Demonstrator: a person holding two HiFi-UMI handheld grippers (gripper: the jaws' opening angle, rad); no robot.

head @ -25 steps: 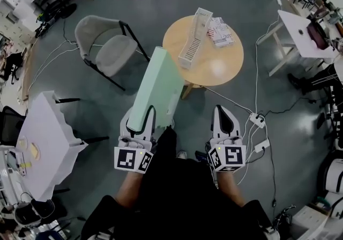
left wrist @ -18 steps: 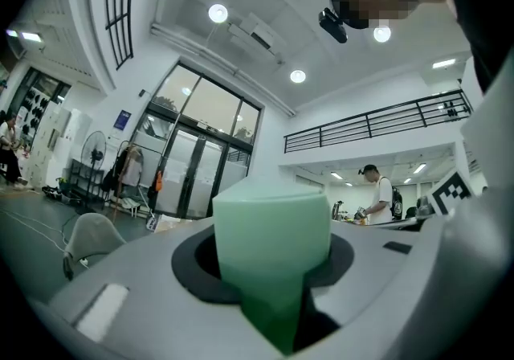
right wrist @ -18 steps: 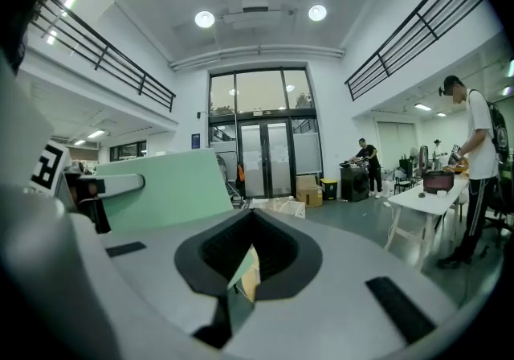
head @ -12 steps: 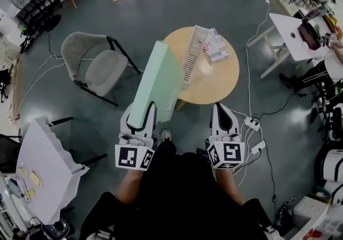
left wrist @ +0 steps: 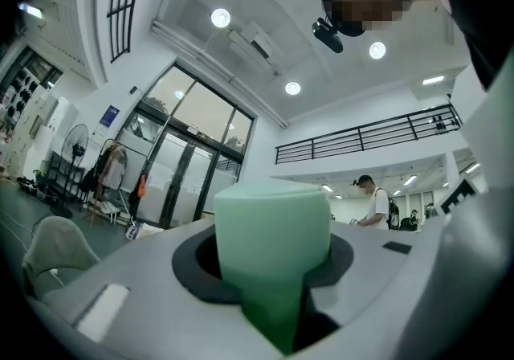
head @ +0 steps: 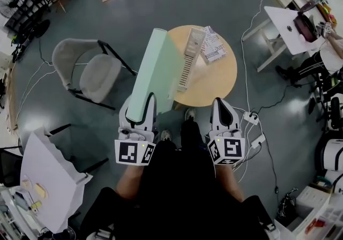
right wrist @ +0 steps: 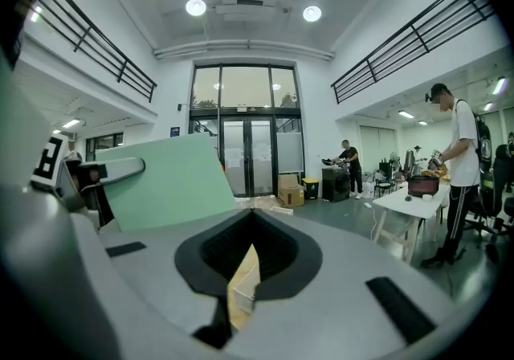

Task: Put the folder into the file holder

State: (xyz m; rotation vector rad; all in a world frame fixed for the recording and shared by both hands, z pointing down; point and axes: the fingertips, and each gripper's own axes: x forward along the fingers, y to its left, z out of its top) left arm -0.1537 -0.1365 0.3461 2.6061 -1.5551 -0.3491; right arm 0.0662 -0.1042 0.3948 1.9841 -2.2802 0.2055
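Note:
A pale green folder (head: pixel 155 73) stands on end, tilted away from me, with my left gripper (head: pixel 143 106) shut on its lower edge. The left gripper view shows the same folder (left wrist: pixel 271 246) filling the gap between the jaws. Its top reaches over the near left rim of the round wooden table (head: pixel 214 81). A white slotted file holder (head: pixel 188 57) lies on that table, just right of the folder's top. My right gripper (head: pixel 223 110) hangs at the near edge of the table, shut and with nothing in it. In the right gripper view the folder (right wrist: pixel 169 182) shows at the left.
A stack of printed papers (head: pixel 214 45) lies on the round table beside the holder. A grey folding chair (head: pixel 91 70) stands to the left. White tables stand at the near left (head: pixel 45 172) and far right (head: pixel 292 27). A power strip (head: pixel 251 118) and cables lie on the floor at right.
The round table and file holder have come nearer to both grippers. The folder stays in the left gripper, and its top now overlaps the table's left rim.

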